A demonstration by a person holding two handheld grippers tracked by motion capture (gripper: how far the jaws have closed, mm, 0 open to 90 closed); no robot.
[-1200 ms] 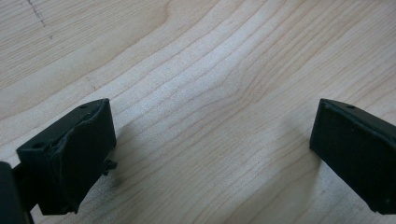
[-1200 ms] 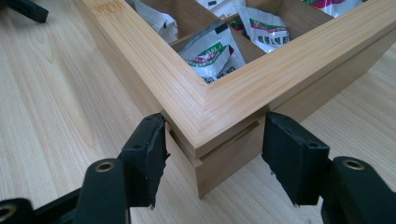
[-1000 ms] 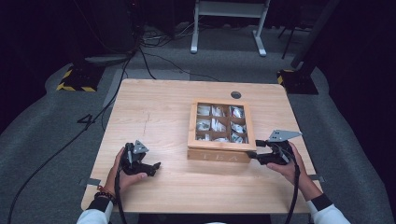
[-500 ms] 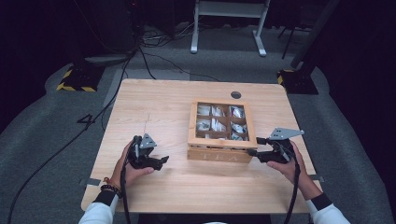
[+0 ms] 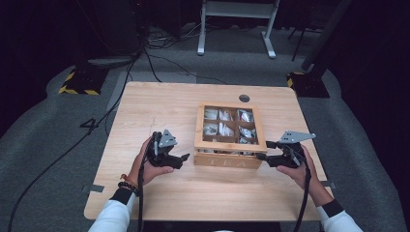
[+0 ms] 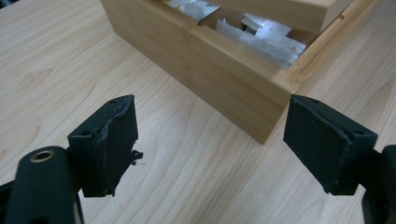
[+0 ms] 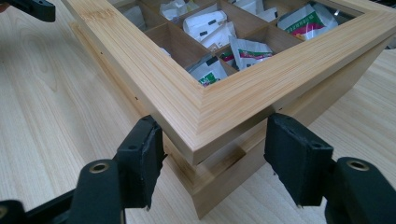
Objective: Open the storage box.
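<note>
A wooden tea box [image 5: 227,160] with a windowed lid [image 7: 187,93] stands right of the table's middle, with tea bags [image 7: 205,25] in its compartments. My right gripper [image 7: 215,158] sits astride the lid's front right corner, its pads on both edges. That corner is lifted a little off the base. Seen from above, the right gripper [image 5: 262,156] sits at the box's front right corner. My left gripper [image 5: 185,157] hovers just left of the box front, open. Its jaws have just been closing, and nothing is between them in the left gripper view [image 6: 210,144].
A round cable hole [image 5: 244,98] lies in the wooden table [image 5: 159,111] behind the box. Cables trail from both grippers over the table's near edge. On the floor beyond are a white stand [image 5: 237,24] and loose cables.
My left hand has moved right and away from the person, toward the box's front left corner, and risen a little. The right gripper and the box have stayed put.
</note>
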